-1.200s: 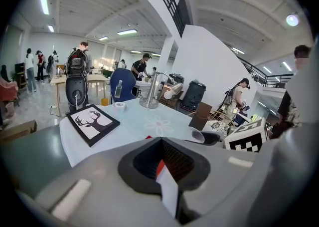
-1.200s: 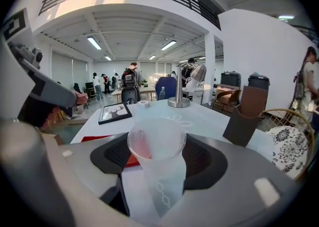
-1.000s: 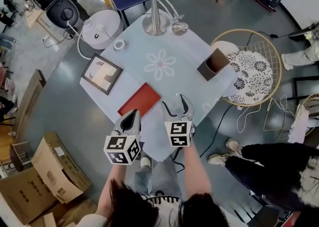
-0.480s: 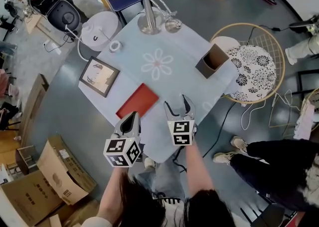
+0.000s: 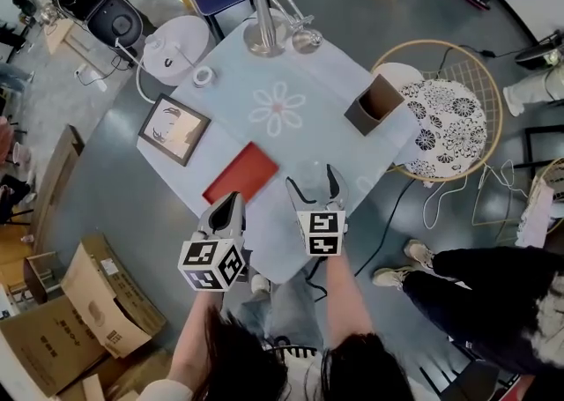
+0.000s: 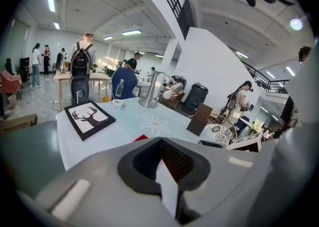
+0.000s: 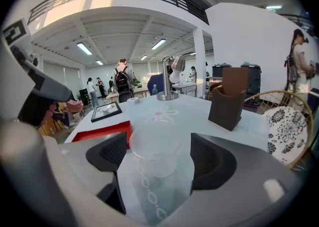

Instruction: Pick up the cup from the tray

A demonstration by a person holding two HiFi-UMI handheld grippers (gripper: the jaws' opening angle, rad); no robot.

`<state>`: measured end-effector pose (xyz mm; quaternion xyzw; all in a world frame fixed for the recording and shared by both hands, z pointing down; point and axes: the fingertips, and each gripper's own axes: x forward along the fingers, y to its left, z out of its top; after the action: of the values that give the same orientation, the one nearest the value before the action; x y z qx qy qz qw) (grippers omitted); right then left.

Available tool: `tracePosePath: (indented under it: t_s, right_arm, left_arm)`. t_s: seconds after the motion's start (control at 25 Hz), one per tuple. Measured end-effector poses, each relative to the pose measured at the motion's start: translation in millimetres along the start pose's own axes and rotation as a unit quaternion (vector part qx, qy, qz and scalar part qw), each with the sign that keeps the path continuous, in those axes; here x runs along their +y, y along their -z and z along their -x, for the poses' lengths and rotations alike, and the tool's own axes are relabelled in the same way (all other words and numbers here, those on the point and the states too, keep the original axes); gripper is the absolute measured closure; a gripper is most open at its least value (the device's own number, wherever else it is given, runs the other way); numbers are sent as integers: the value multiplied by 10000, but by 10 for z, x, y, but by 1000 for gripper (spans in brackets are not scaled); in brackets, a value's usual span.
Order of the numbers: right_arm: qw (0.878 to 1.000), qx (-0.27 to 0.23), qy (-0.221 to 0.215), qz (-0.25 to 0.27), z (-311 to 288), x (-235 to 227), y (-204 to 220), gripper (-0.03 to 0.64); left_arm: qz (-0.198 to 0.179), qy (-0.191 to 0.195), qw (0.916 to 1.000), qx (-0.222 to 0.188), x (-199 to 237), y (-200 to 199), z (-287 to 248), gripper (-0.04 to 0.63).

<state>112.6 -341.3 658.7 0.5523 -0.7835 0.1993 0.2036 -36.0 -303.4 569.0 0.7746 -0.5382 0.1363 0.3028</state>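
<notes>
My right gripper (image 5: 314, 186), at the lower centre of the head view, is wide open and holds nothing. The clear cup (image 7: 154, 146) stands upright between its two jaws, with a gap visible on each side. The cup rests on the pale tablecloth (image 5: 326, 82) just to the right of the red tray (image 5: 242, 172); as far as I can tell it is beside the tray, not on it. My left gripper (image 6: 161, 146), at the lower left of the head view, has its jaws pressed together on nothing and plays no part here. I judge the step in hand to be the closing on the cup. First I centre the cup between the jaws so that both meet its wall at once, because a single early contact would push so light a cup sideways. I place the contact below the rim, around mid-height. I close slowly and stop at first firm contact, since thin plastic probably flexes and may buckle or slip out under a hard squeeze. I hold the gripper level and lift straight up. The brown box (image 7: 229, 99), at the right of the right gripper view, is well apart and should not obstruct the lift.
</notes>
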Motion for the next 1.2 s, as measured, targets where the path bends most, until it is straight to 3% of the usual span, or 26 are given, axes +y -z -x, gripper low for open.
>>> tracePosePath:
  t_s: [0.2,0.44,0.68,0.76,0.84,0.88,1.0,1.2]
  right_arm:
    - [9997,-88,146,-158,229,-24,-97,179]
    - [9974,-602,348,-168,725,58,-621,175]
    - [9974,-658,163,-230,1034,243,-841,180]
    - [9968,-752,251,-103,1183,255,-928,233]
    - [9955,-866,371,-115,1331,276,-1007,391]
    - [9948,-921,423,-114,1395,303,-1041,433]
    - [9926,-1092,526,13,1548,436,-1143,496]
    - [9908,-1209,589,157,1747,681,-1228,581]
  left_arm:
    - [-49,150,9998,-74,-67,36,41,595]
    - [-113,325,9988,-355,-175,-175,216,595]
    - [-204,548,9963,-631,-288,-353,523,595]
    - [-345,443,9955,-759,-302,-397,619,594]
    - [-499,307,9947,-848,-286,-419,721,595]
    - [-506,311,9944,-878,-285,-423,775,595]
    - [-419,425,9933,-992,-296,-457,935,595]
    - [-587,624,9898,-1136,-359,-527,1177,595]
